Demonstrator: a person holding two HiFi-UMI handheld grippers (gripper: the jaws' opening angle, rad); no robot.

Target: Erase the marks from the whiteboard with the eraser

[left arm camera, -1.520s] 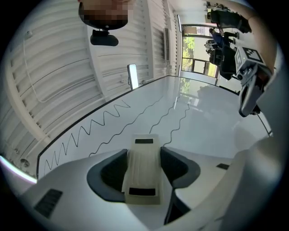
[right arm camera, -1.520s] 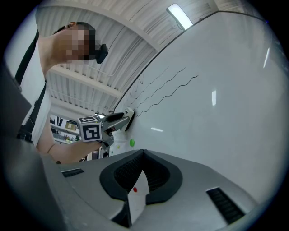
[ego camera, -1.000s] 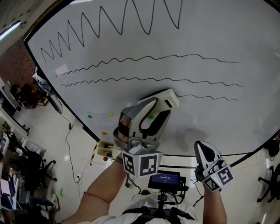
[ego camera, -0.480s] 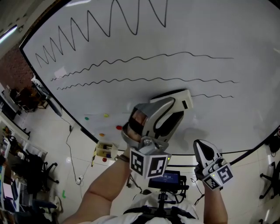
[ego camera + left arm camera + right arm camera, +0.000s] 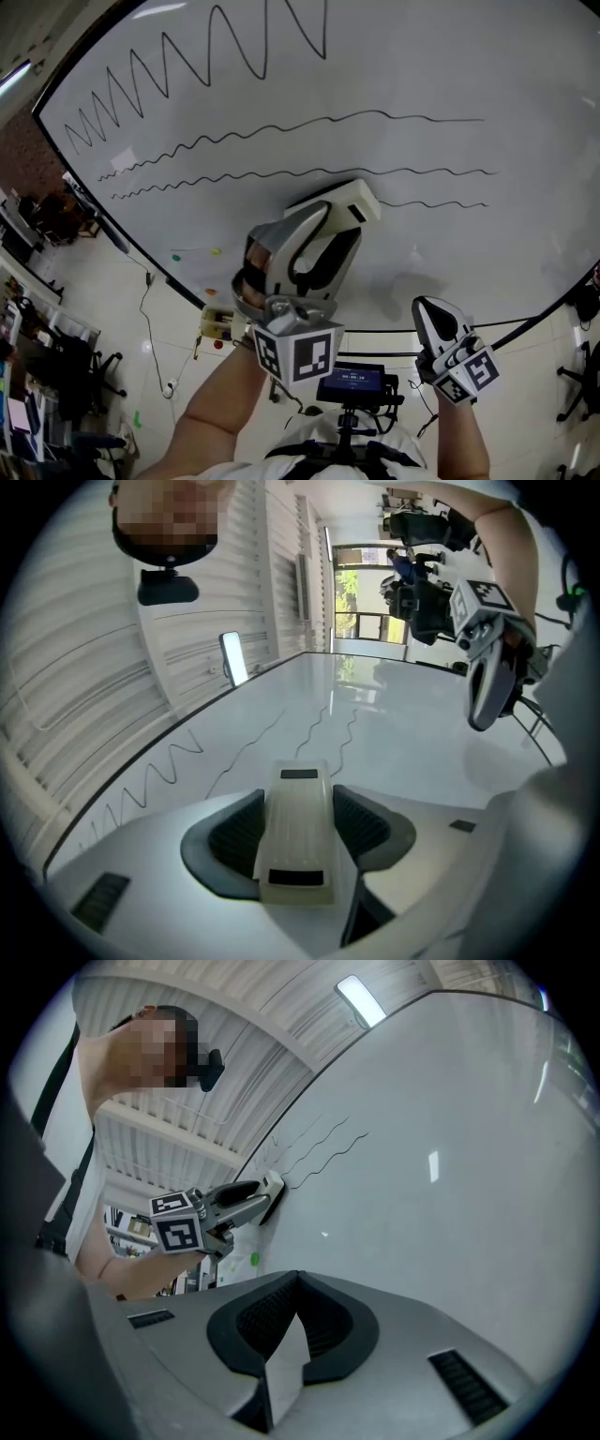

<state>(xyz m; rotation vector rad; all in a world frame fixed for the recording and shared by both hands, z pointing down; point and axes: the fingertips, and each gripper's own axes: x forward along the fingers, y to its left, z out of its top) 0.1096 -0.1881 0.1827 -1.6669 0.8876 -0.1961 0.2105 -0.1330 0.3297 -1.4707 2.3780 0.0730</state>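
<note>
The whiteboard (image 5: 525, 234) carries a black zigzag (image 5: 187, 66) along its top and wavy lines (image 5: 281, 173) below it. A short piece of the lowest wavy line (image 5: 431, 203) runs right from the eraser. My left gripper (image 5: 336, 223) is shut on the cream eraser (image 5: 342, 199), whose far face is against the board. In the left gripper view the eraser (image 5: 298, 808) sits between both pads. My right gripper (image 5: 433, 319) hangs shut and empty near the board's lower edge, apart from the surface; its jaws (image 5: 298, 1321) meet with nothing between them.
Small coloured magnets (image 5: 215, 251) dot the board's lower left. A tray with markers (image 5: 217, 323) hangs under the board edge. A screen device (image 5: 354, 380) sits at the person's chest. Office chairs (image 5: 56, 366) and a cable lie on the floor at the left.
The left gripper slid the eraser right along the lowest wavy line, then back left. The head view has shifted a little. The right gripper has stayed put.
</note>
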